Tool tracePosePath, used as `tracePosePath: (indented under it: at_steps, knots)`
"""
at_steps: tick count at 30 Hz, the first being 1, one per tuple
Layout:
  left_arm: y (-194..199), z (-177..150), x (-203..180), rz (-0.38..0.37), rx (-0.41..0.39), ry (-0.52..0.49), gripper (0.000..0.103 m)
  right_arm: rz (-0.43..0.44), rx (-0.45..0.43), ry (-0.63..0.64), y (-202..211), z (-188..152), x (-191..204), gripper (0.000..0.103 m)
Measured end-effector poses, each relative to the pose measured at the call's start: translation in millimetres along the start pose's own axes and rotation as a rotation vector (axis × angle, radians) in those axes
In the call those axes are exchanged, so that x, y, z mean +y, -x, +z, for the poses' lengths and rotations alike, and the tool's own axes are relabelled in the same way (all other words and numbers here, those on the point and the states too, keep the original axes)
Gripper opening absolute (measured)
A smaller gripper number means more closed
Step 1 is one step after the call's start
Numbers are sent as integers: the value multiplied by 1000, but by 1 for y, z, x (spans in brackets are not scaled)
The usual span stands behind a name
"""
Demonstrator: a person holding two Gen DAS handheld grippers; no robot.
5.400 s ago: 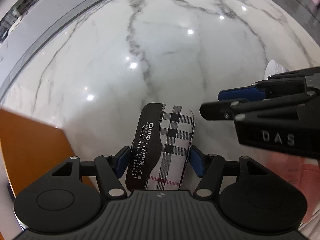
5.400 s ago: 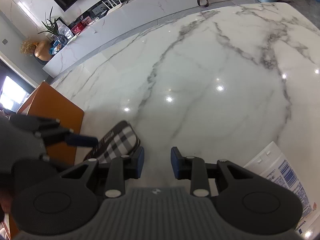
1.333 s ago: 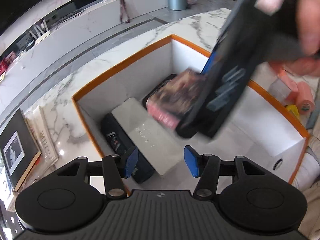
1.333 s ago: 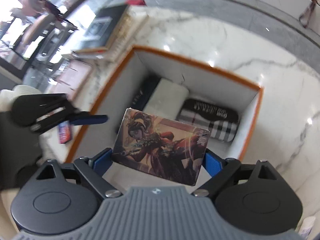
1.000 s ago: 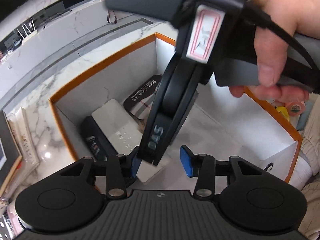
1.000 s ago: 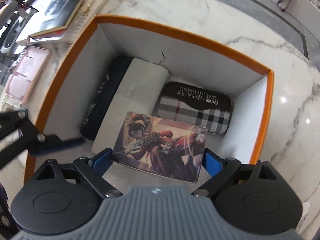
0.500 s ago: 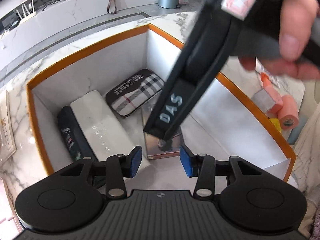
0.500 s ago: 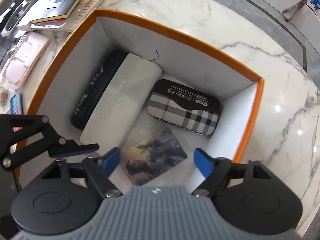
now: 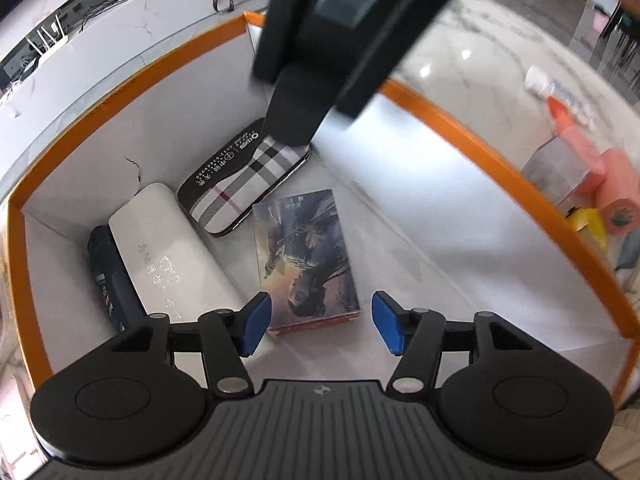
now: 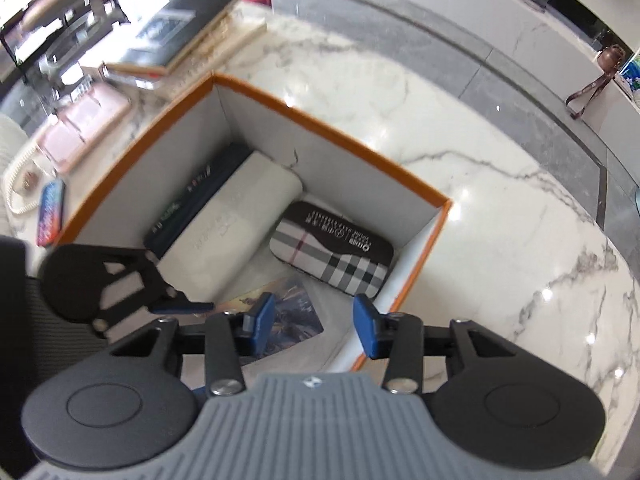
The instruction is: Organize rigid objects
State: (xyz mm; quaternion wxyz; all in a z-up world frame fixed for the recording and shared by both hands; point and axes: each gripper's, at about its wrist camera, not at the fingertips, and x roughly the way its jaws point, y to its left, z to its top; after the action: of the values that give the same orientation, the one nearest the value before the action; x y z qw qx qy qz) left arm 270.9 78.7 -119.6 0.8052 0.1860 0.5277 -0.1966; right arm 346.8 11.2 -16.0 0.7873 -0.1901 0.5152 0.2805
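Observation:
An orange-rimmed white box holds a picture card box lying flat on its floor. Beside it lie a plaid case, a white case and a dark case. My left gripper hangs over the card box, its jaws opening with nothing pressed between them. My right gripper is above the box's near corner, its jaws closing on nothing. Its dark body crosses the top of the left wrist view.
On the marble top outside the box are orange rolls, a grey block and a white tube. Framed pictures, a pink tray and a phone lie beyond the box's far side.
The right gripper let go of the card box, which now lies flat in the box, then rose and narrowed. The left gripper came lower over the card box and widened.

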Motion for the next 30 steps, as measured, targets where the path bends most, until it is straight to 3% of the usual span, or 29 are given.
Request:
tracePosePath:
  at_steps: [3,7,12,14,15,16,17,20,23,26,30]
  knots:
    - [-7,5,0,4,10,-40,62,32,-51,-15,13,-11,-9,44]
    - [-5,10,-9,-30,3,-175,37,7,-92,0,25,-23,-16,45]
    - [-6,18,-18,-55,33,-356,32,-1,-109,-42,29,-34,-29,45]
    - [-4,26,-13,-24,40,-301,37,8,-101,-62,27,-38,-34,45]
    - [-3,30,-10,5,38,-252,56,17,-100,-67,26,-40,-35,45]
    - [-2,33,-5,28,32,-199,82,23,-103,-71,27,-42,-35,45]
    - [-1,36,-1,33,19,-148,87,25,-107,-75,27,-44,-36,45]
    - [-5,42,11,10,40,-38,86,33,-114,-94,26,-48,-40,46]
    - [-14,42,13,42,83,-18,86,40,-118,-115,24,-52,-45,46]
    - [-22,43,17,15,113,38,85,56,-124,-131,23,-57,-48,47]
    - [-33,45,20,-18,147,87,69,75,-135,-151,24,-64,-52,51]
